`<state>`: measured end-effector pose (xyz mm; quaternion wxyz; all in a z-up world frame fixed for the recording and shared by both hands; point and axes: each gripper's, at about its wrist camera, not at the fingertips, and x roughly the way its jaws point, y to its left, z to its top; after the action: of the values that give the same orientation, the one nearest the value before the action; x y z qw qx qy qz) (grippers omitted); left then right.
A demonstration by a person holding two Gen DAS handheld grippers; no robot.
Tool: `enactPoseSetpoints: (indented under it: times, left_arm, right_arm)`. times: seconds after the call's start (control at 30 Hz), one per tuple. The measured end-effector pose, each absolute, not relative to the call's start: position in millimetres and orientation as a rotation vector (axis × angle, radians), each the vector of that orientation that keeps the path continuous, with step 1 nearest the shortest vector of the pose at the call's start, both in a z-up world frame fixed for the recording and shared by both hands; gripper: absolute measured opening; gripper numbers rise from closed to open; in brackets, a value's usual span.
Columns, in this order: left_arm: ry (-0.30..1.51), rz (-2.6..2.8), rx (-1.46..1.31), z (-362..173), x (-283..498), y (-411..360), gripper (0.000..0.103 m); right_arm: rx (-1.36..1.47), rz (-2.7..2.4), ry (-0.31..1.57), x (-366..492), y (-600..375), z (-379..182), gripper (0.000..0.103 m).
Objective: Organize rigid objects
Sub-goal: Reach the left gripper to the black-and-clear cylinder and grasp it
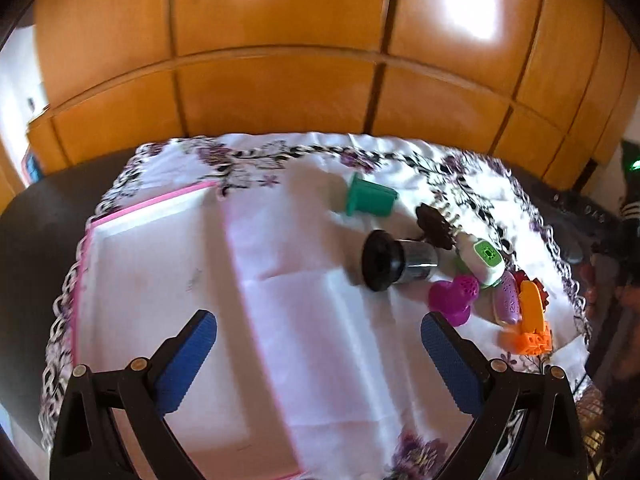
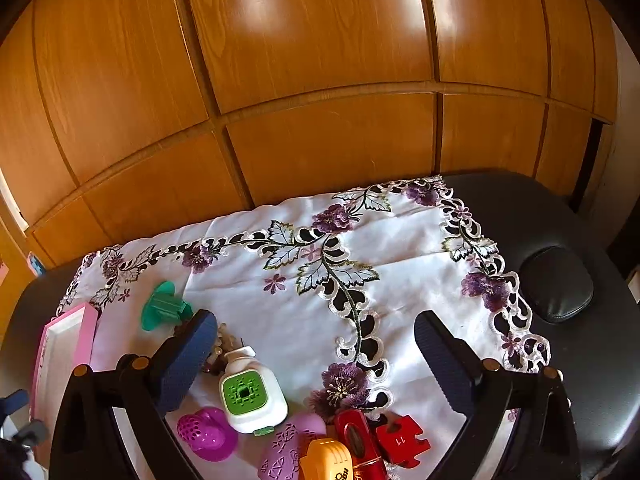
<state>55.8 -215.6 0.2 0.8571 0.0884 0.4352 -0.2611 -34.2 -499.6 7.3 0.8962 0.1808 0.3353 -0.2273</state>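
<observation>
Several small objects lie on a white embroidered cloth (image 2: 400,272). In the left wrist view a green funnel-shaped piece (image 1: 370,200), a black and chrome cylinder (image 1: 396,266), a dark brown clip (image 1: 434,226), a white and green device (image 1: 482,260), a magenta piece (image 1: 454,298), a lilac oval (image 1: 507,298) and an orange toy (image 1: 530,322) cluster at the right. A pink-rimmed white tray (image 1: 132,276) lies at the left. My left gripper (image 1: 318,338) hangs open above the cloth, holding nothing. My right gripper (image 2: 316,340) is open over the cluster, near the white and green device (image 2: 250,396).
A wooden panelled cabinet (image 2: 320,80) stands behind the table. The cloth covers a black padded surface (image 2: 560,288) that shows at the right. In the right wrist view red pieces (image 2: 400,440) and an orange toy (image 2: 326,460) sit at the near edge.
</observation>
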Motion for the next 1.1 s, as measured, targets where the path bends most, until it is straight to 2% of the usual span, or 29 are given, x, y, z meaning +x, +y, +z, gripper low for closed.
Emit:
enactPoseSetpoints:
  times: [0.57,0.6,0.63,0.7,1.1]
  left_arm:
    - [1.011,-0.591,0.329,-52,98,-334,0.102]
    - [1.017,-0.585,0.335,-58,102,-338,0.095]
    - [1.032,-0.585,0.336,-63,106,-341,0.076]
    - [1.082,-0.591,0.306,-73,113,-341,0.064]
    - [1.000,-0.650,0.200,-52,74,-282,0.064]
  right_arm:
    - [0.475,-0.455,0.678,-39,-515,8,0.101]
    - [0.474,-0.454,0.679,-39,-515,8,0.101]
    - [0.473,-0.454,0.681,-39,-515,8,0.101]
    - [0.471,-0.454,0.686,-38,-515,7,0.101]
    - [0.453,-0.450,0.752,-30,-513,-5,0.100]
